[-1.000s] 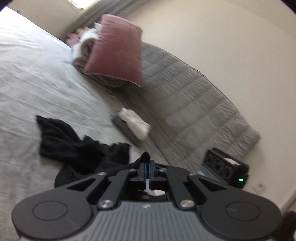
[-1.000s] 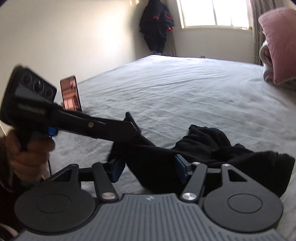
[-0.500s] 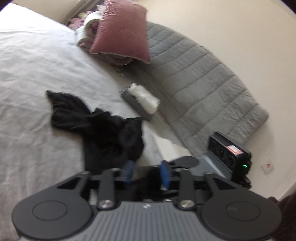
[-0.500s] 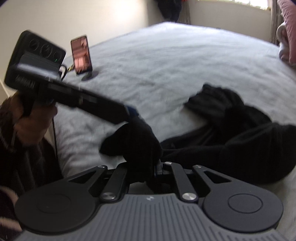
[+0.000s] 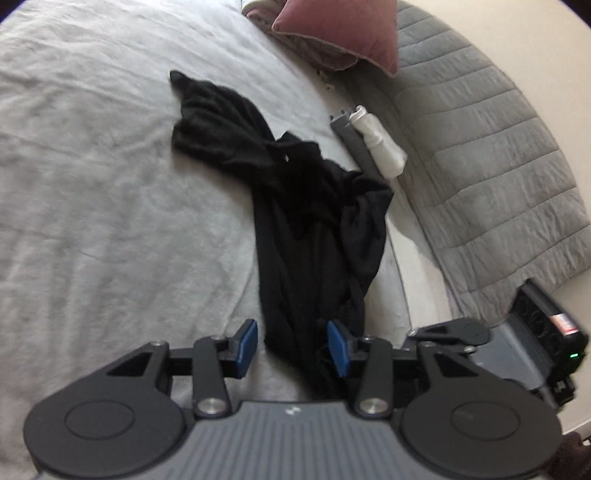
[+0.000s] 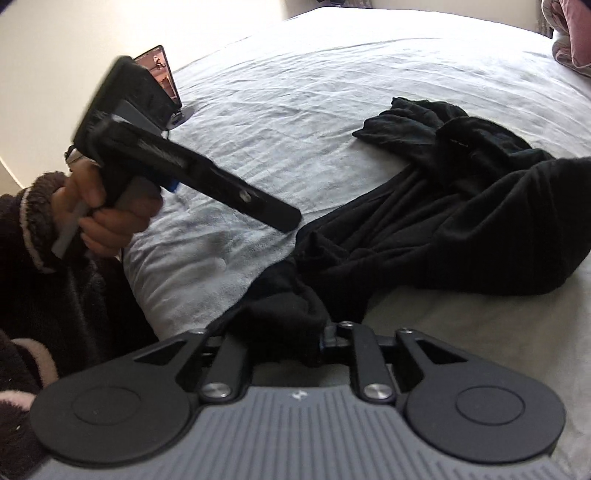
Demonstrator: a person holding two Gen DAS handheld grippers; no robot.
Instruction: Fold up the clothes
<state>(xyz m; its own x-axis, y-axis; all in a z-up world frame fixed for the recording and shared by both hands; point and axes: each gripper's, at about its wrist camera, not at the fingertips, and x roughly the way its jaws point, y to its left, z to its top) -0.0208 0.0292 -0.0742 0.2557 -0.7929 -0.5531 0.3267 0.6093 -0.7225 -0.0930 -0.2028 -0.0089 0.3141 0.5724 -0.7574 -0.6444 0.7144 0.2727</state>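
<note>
A black garment (image 5: 310, 206) lies crumpled and stretched lengthwise on the grey-white bed (image 5: 92, 184). In the left wrist view my left gripper (image 5: 291, 347) is open, its blue pads (image 5: 245, 345) on either side of the garment's near end without pinching it. In the right wrist view my right gripper (image 6: 291, 332) is shut on a bunched end of the black garment (image 6: 443, 221) at the bed's edge; cloth hides its fingertips. The left gripper (image 6: 286, 219) hovers just above the fabric, held by a hand (image 6: 103, 218) in a dark fuzzy sleeve. The right gripper (image 5: 450, 330) shows beside the left one.
A pink pillow (image 5: 343, 26) lies on a pile of fabric at the head of the bed. A grey quilted pad (image 5: 480, 147) stands against the wall, with a white roll (image 5: 380, 144) on a grey slab beside it. A phone on a stand (image 6: 162, 74) sits on the bed's far side.
My left gripper went from shut to open, letting go of the garment. My right gripper went from open to shut on its end. The garment now lies stretched out longer.
</note>
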